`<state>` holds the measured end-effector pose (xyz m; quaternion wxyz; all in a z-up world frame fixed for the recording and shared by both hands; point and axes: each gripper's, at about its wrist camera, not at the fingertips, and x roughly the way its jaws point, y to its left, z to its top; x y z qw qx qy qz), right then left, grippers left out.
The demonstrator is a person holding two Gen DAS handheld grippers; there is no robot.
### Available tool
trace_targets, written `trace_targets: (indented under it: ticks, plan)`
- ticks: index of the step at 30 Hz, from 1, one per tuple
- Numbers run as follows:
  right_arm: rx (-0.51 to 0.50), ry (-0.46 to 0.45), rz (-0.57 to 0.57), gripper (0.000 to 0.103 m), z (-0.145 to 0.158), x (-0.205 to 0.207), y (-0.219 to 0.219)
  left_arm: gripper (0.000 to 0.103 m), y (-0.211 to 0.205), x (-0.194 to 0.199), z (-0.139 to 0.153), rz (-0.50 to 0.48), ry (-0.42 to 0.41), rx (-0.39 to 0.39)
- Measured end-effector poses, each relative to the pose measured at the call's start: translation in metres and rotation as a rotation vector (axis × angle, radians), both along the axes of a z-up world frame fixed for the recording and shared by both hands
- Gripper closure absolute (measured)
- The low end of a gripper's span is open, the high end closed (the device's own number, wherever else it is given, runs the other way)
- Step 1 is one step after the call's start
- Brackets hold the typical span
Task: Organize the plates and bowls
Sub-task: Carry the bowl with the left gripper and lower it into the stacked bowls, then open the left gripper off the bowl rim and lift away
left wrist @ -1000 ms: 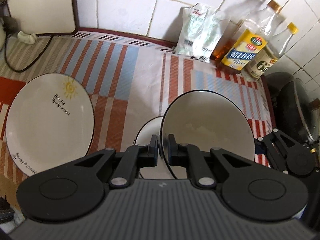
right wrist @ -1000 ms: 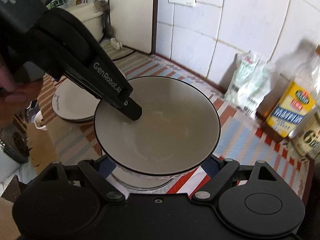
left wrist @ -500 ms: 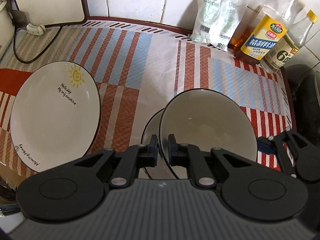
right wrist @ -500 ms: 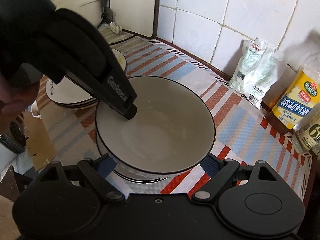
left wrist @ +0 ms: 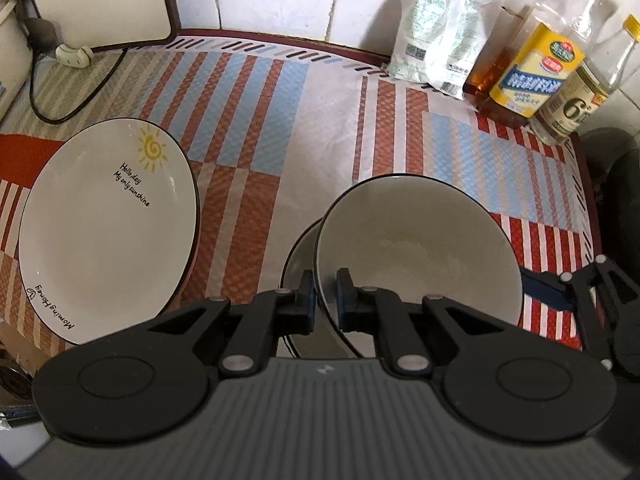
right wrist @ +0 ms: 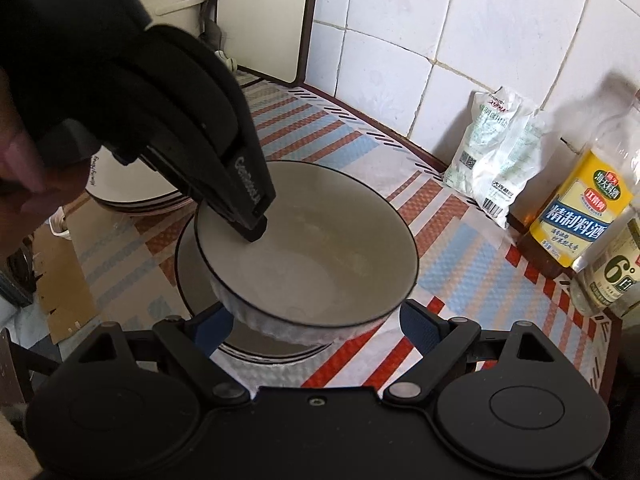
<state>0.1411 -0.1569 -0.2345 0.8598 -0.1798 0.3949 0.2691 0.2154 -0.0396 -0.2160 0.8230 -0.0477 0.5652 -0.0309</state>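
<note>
1. You work at a tiled kitchen corner, on a striped mat [left wrist: 256, 120] in red, blue and white.
2. Your left gripper [left wrist: 323, 300] is pinching the rim of a white bowl [left wrist: 420, 248] with a dark edge; one finger is inside it, the other outside.
3. You hold this bowl tilted, above a second bowl [right wrist: 188, 276] that stands on the mat.
4. Your right gripper [right wrist: 316, 328] is spread wide; its fingers stand on both sides of the held bowl, and I cannot tell if they touch it.
5. A plate [left wrist: 108, 224] with a sun drawing lies to the left, apart from the bowls.
6. Near the wall stand a white packet [left wrist: 436, 32] and two bottles [left wrist: 532, 68].
</note>
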Motion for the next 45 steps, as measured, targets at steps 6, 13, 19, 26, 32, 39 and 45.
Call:
trace_targets:
  ticks: [6, 13, 19, 26, 32, 39, 45]
  plan:
    - [0.095, 0.041, -0.051, 0.01, 0.002, -0.014, -0.009, 0.096, -0.004, -0.001, 0.0, -0.039, -0.019, 0.039]
    - [0.147, 0.068, -0.106, 0.009, -0.004, -0.013, -0.003, 0.095, 0.01, 0.004, -0.004, -0.098, 0.005, 0.01]
    - [0.175, 0.071, -0.2, 0.009, -0.005, -0.02, -0.001, 0.094, 0.012, 0.006, -0.005, -0.189, 0.019, -0.015]
    - [0.199, 0.053, -0.319, 0.009, -0.011, -0.031, 0.001, 0.093, 0.023, 0.011, -0.006, -0.256, 0.029, -0.077]
    - [0.185, 0.015, -0.367, 0.009, -0.014, -0.037, 0.013, 0.093, 0.026, 0.016, -0.005, -0.308, 0.025, -0.095]
    - [0.193, 0.019, -0.413, 0.008, -0.019, -0.04, 0.018, 0.093, 0.026, 0.019, -0.005, -0.34, 0.025, -0.093]
    - [0.178, 0.009, -0.407, 0.008, -0.017, -0.039, 0.023, 0.093, 0.023, 0.017, 0.0, -0.352, 0.019, -0.067]
